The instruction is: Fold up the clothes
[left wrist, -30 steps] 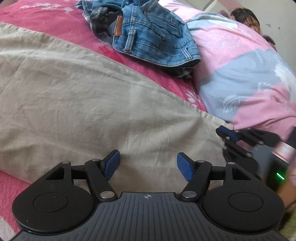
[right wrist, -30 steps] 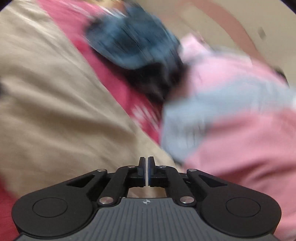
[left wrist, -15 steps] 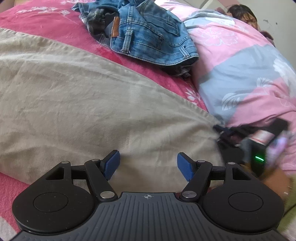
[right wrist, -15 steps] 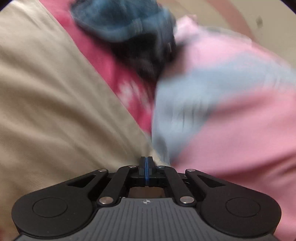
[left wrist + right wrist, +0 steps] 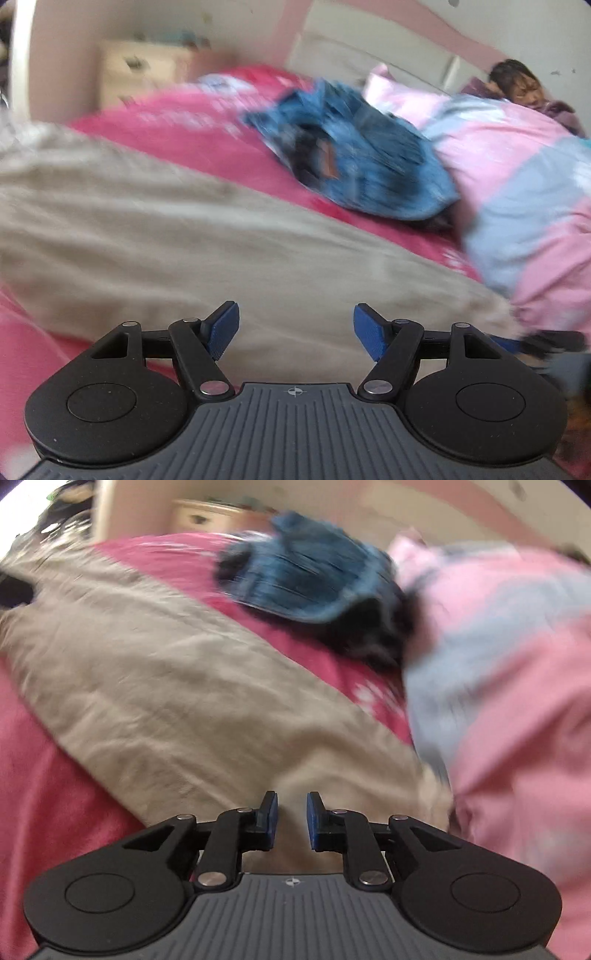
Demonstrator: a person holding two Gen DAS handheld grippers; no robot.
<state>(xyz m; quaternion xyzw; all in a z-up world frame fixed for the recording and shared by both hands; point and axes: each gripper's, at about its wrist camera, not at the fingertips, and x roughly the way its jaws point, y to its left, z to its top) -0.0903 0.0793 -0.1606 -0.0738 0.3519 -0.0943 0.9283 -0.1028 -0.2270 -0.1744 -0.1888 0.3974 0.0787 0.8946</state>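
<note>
A beige garment (image 5: pixel 192 236) lies spread flat on the pink-red bed sheet (image 5: pixel 177 118); it also shows in the right wrist view (image 5: pixel 177 686). My left gripper (image 5: pixel 295 326) is open and empty, just above the garment's near edge. My right gripper (image 5: pixel 291 819) is open by a narrow gap and empty, over the garment's near right corner. Its dark tip (image 5: pixel 554 341) shows at the right edge of the left wrist view. Both views are blurred.
Crumpled blue jeans (image 5: pixel 365 166) lie on the sheet beyond the beige garment, also in the right wrist view (image 5: pixel 314 576). A pink and grey-blue quilt (image 5: pixel 524 192) fills the right side. A person (image 5: pixel 524 88) lies at the far right. A wooden cabinet (image 5: pixel 147 70) stands behind the bed.
My right gripper has opened from fully shut to a narrow gap. Both cameras have tilted up and pulled back, so the wall and cabinet show. The left jaws stay open.
</note>
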